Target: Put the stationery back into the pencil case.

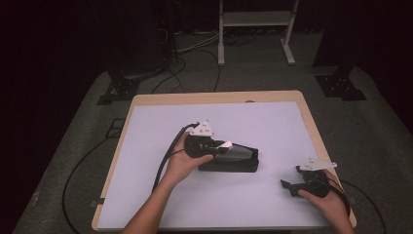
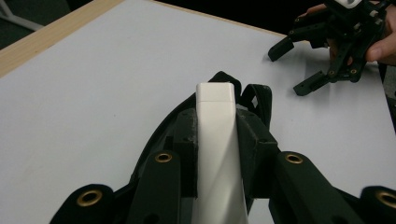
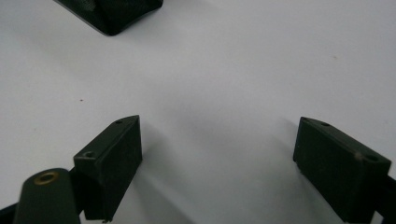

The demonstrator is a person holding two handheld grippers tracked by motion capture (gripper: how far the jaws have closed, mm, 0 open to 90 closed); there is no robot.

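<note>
A: Two grippers on the worktop (image 1: pixel 146 146), taken left to right. Left of centre in the high view, the left gripper (image 1: pixel 225 148) lies low over a black pouch (image 1: pixel 229 165). What's it carrying?

B: A white oblong block (image 2: pixel 215 140), clamped between the jaws. In the left gripper view it runs up the middle of the frame, a black pad (image 2: pixel 186 158) flat against each long side. Gripped on the flanks so the rounded far end stays free to lead.

A: And that far end points where?

B: Straight at the pouch's opening. The dark fabric lip (image 2: pixel 243 91) and a strap loop curl round just beyond the block's tip. My reading: the block is being fed into the pouch, or drawn from it. Which one, I can't tell.

A: Why so low and level?

B: Pouch lies flat on the white surface, mouth sideways, so a level approach fits the slot. That's judgement, not something seen.

A: Further right?

B: Lower right of the high view, the right gripper (image 1: pixel 292 184) rests at the worktop's near corner, well apart from the pouch. Jaws released and spread, holding nothing; in the right gripper view the two pads (image 3: pixel 112 161) stand wide, bare white surface between them.

A: Purpose of parking it there?

B: Likely standing by. Its jaws face toward the pouch, a corner of which shows at the upper left of its view (image 3: pixel 112 14). It could steady the fabric if the block snags.
</note>
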